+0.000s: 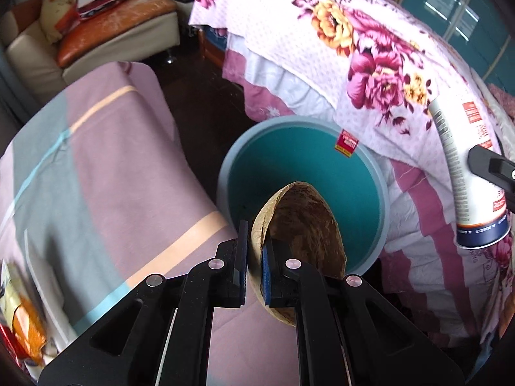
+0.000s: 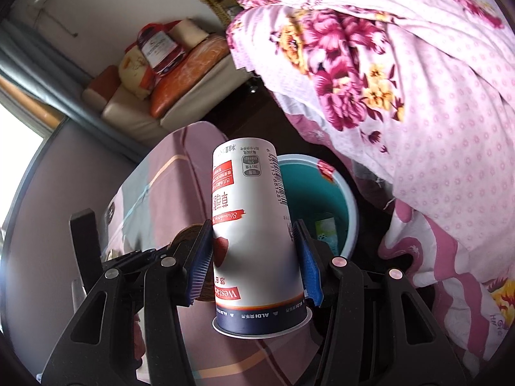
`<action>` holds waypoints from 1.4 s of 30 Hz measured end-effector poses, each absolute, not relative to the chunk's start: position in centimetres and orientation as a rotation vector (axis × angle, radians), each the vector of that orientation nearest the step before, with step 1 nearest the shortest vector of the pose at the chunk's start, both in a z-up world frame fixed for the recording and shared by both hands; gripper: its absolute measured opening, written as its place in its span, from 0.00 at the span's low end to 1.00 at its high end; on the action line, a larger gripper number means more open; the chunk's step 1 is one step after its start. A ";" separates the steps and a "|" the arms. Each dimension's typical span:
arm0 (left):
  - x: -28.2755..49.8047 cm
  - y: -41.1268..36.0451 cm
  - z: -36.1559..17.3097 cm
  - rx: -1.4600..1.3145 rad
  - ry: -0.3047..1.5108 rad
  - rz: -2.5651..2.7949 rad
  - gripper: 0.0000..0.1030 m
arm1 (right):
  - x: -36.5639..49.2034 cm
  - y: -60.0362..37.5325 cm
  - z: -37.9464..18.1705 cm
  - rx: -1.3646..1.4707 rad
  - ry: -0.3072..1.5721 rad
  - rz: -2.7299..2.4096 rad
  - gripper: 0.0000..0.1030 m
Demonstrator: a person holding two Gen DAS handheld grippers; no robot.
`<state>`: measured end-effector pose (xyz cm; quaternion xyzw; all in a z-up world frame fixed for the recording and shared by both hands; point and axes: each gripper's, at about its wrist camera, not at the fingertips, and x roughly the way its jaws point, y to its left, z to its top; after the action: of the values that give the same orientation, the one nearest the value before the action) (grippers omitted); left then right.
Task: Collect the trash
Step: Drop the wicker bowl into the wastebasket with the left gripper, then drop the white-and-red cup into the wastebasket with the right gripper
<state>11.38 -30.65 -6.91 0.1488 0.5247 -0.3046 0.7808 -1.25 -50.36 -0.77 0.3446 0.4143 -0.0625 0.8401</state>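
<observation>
Left tool [image 1: 254, 257] clenched on rim of brown coconut shell half [image 1: 302, 225], held above open teal bin [image 1: 322, 148]. Right tool [image 2: 254, 257] clenched on white yogurt cup [image 2: 251, 225], upside down, blue rim toward camera, near bin [image 2: 349, 199] with green scrap inside. Bin on dark floor between striped pink bed [image 1: 106, 167] and floral quilt [image 1: 370, 58]. Sofa [image 1: 106, 29] in background.

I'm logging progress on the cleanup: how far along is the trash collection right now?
Done: one small carton already lies inside the teal bin. In hand: the left gripper pinches a coconut shell half over the bin; the right gripper clamps an upside-down yogurt cup. Left: dropping both in.
</observation>
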 end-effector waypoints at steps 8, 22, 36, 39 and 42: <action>12.0 -32.5 -9.1 0.361 1.167 -0.679 0.08 | -0.2 -51.0 -2.6 0.741 0.915 -0.144 0.46; 11.4 -32.5 -9.2 0.364 1.155 -0.699 0.57 | 1.6 -50.4 -4.2 0.740 0.960 -0.133 0.46; 10.3 -27.8 -5.7 0.262 1.112 -0.666 0.88 | 3.0 -49.1 -5.3 0.728 1.004 -0.117 0.46; 10.2 -26.5 -5.3 0.240 1.115 -0.656 0.89 | 3.3 -48.4 -5.5 0.718 1.016 -0.110 0.46; 10.0 -25.2 -4.8 0.226 1.114 -0.648 0.89 | 3.8 -47.9 -5.5 0.703 1.028 -0.103 0.46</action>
<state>10.01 -25.16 -4.82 0.1053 0.5179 -0.3014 0.7936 3.76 -47.90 -5.51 0.3290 0.4811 -0.0482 0.8111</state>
